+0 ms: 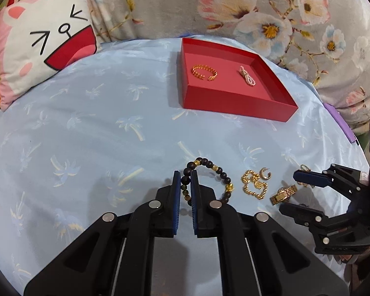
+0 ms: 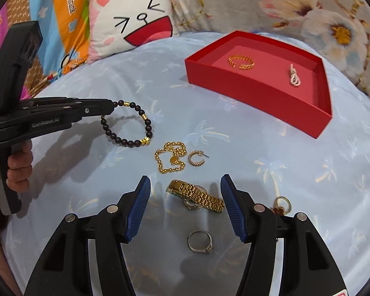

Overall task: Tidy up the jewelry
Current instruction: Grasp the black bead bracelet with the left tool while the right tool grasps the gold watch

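The left gripper (image 1: 185,180) has its jaws clenched on the dark wooden bead bracelet with gold spacers (image 1: 208,177), which lies on the pale blue palm-print bedsheet (image 1: 86,135). The right gripper (image 2: 185,185) hovers with jaws spread wide either side of the gold link-band watch (image 2: 197,195). Beyond, the shallow red cardboard box (image 2: 259,93) holds a gold chain cuff (image 2: 241,62) and a pearly beaded piece (image 2: 294,75).

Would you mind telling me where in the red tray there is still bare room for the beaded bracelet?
The red tray has bare floor along its near wall, in front of the gold bangle and pearl piece. The left gripper is closed on the beaded bracelet. It is crowded around the gold chain, hoop earring and watch.
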The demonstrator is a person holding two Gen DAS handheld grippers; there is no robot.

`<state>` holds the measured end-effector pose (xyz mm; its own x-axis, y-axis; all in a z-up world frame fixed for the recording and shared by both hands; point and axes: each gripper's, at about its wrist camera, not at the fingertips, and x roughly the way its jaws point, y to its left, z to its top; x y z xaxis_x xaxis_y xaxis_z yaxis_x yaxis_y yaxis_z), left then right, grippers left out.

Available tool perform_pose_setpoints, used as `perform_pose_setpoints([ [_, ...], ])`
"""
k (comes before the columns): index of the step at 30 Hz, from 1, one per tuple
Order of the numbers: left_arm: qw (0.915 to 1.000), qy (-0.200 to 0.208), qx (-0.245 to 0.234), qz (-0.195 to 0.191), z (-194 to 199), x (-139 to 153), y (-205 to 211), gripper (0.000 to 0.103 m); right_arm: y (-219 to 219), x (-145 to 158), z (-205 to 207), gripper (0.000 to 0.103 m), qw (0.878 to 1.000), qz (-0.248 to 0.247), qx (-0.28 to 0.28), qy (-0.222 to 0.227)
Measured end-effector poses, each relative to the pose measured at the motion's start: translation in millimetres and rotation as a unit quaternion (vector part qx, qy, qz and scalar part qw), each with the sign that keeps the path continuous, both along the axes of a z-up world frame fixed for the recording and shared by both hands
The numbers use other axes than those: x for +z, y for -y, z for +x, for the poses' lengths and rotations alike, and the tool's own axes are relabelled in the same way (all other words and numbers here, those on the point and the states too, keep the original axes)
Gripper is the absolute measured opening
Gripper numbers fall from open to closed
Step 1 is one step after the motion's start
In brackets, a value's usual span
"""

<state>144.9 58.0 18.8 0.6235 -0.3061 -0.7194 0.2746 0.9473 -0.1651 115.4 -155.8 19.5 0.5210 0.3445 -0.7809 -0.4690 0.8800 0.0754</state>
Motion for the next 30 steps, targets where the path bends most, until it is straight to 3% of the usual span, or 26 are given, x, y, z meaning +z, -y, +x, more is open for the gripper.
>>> perform_pose_setpoints([
  [3,0.9999,-0.009,0.006,0.000,2.5,-4.1,-5.4,0.007,1.3,-8.6,5.0,0.051,1.000,-0.002,0.003,-0.014],
  [7,0.9998,-0.017,0.008,0.002,5.2,-9.6,-8.0,0.007,9.6,-9.3,1.4,0.021,1.000,0.014,-0.005,-0.023],
  [14,0.9996,-0.026,0.009,0.009,6.5,-17.3,-8.4,0.007,22.2,-6.5,-11.9,0.021,0.998,0.054,-0.022,-0.034],
  [26,0.9996,-0.022,0.005,0.017,3.7,-17.8,-5.1,0.007,6.9,-6.3,-9.2,0.023,0.999,0.027,-0.012,-0.023],
  [30,0.9996,-0.023,0.002,0.017,3.1,-17.3,-3.4,0.007,7.0,-4.8,-9.1,0.011,0.999,0.034,-0.011,-0.024],
])
